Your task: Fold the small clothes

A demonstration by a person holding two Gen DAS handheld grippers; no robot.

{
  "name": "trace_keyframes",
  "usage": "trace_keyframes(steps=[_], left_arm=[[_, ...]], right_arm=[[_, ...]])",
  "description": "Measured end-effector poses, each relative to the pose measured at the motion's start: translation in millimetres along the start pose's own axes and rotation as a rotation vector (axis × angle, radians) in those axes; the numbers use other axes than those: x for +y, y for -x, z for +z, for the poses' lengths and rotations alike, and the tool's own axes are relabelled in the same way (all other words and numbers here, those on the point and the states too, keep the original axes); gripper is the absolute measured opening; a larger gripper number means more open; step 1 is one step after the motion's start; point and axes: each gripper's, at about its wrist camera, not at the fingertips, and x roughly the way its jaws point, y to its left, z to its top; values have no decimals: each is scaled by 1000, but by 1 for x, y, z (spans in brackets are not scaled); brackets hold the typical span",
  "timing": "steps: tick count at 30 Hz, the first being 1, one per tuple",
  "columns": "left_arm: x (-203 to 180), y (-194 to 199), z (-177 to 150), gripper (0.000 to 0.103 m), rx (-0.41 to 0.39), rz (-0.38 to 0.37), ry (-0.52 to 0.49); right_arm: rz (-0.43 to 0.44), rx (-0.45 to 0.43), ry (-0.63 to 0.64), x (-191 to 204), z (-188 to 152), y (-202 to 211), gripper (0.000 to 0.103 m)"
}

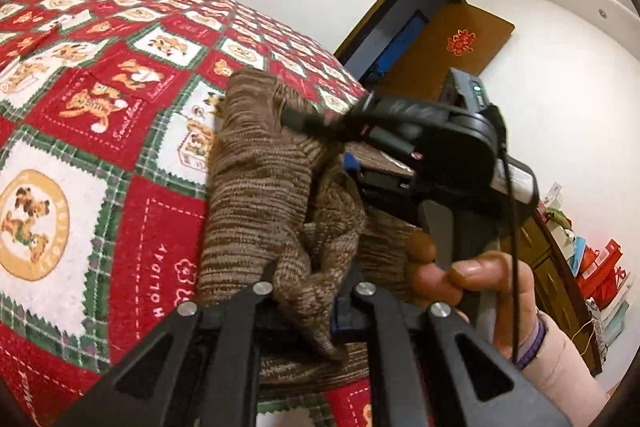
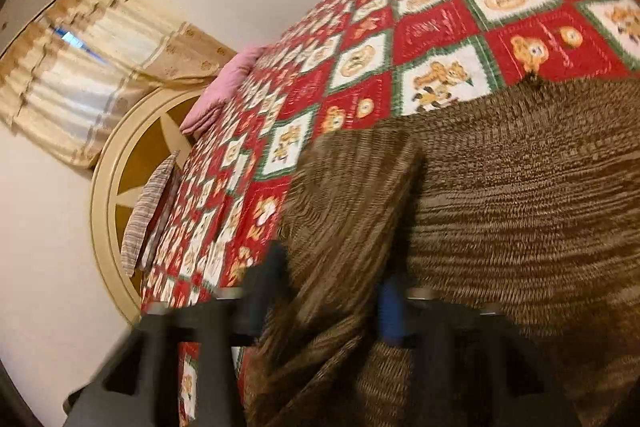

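So at this point I had the brown knit sweater (image 1: 256, 187) on the bed, over the red teddy-bear quilt (image 1: 100, 99), nowhere near done. My left gripper (image 1: 308, 287) was clamped on a bunched fold of it, and the right gripper (image 2: 332, 291) looked pinched onto another flap (blurry, but the fabric ran straight between the fingers). Part of the sweater was lifted and doubled over; the rest lay flat. I'd say mid-fold, with the laying-down and tidying left.
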Motion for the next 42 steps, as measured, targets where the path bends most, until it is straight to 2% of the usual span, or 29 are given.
trace_keyframes(steps=[6, 11, 15, 22, 29, 36, 42], left_arm=[[-10, 3, 1, 11, -10, 21, -50], [-61, 10, 2, 11, -50, 25, -256], [-98, -1, 3, 10, -17, -19, -322], [-154, -30, -7, 10, 31, -85, -418], [-192, -64, -27, 10, 104, -107, -482], [-220, -92, -55, 9, 182, -90, -529], [-222, -101, -69, 10, 222, -52, -560]], right_arm=[[-34, -59, 90, 20, 1, 23, 12], [-118, -91, 244, 42, 10, 63, 12], [-167, -100, 298, 38, 21, 94, 12], [-299, -96, 341, -4, 34, 148, 12], [-359, -90, 343, -44, 37, 176, 12], [-420, -27, 305, -90, 31, 175, 12], [-398, -33, 215, -121, 18, 175, 12]])
